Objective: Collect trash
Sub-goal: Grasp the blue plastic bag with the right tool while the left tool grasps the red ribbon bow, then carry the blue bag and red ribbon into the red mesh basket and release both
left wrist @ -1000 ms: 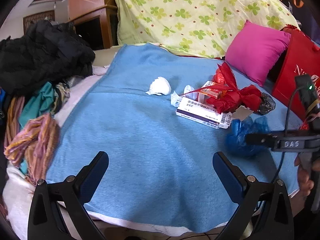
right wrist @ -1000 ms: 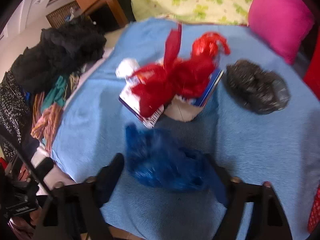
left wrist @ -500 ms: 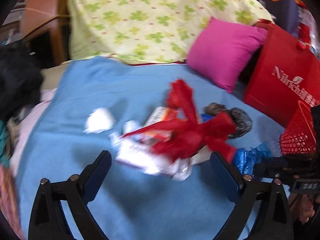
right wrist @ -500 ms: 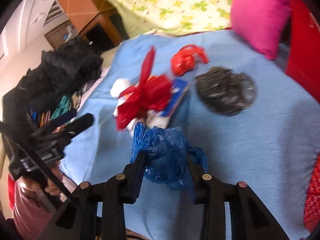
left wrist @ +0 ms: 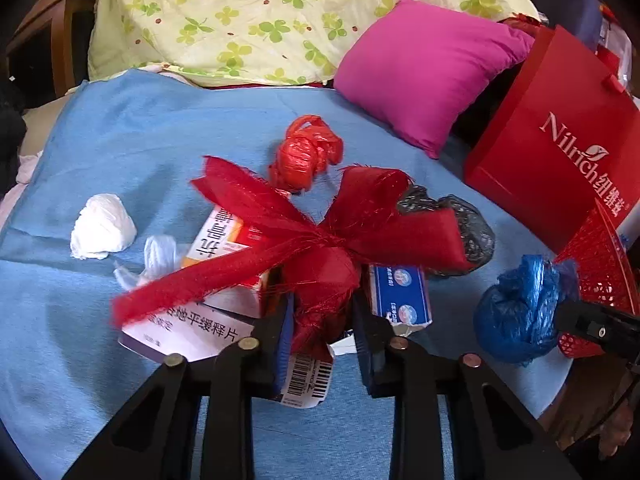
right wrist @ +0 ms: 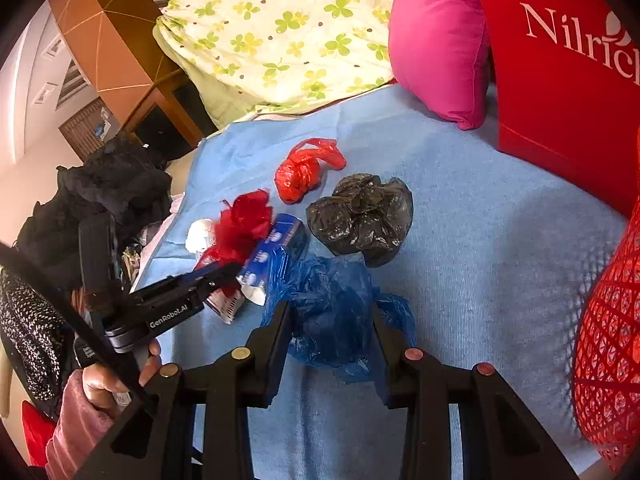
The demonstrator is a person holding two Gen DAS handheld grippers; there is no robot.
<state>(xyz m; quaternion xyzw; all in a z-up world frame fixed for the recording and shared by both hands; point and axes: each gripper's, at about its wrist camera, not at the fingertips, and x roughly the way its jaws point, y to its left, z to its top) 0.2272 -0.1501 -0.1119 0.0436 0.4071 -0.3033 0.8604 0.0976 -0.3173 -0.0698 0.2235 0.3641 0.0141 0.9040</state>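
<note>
Nearest the left-wrist camera, the left tongs have just snapped from wide apart to clamped on the red ribbon bow, pinching its knot where it lies on a heap of medicine boxes on the blue blanket. A second ago they hung over bare blanket, well short of the heap. The right tongs, which then straddled the blue plastic bag loosely, are now clamped on it and hold it beside the red mesh basket, which I judge to be the bin. So two pieces look secured. Further off, the white tissue wad, the black bag and the red knotted bag lie untouched, with the pink pillow beyond.
</note>
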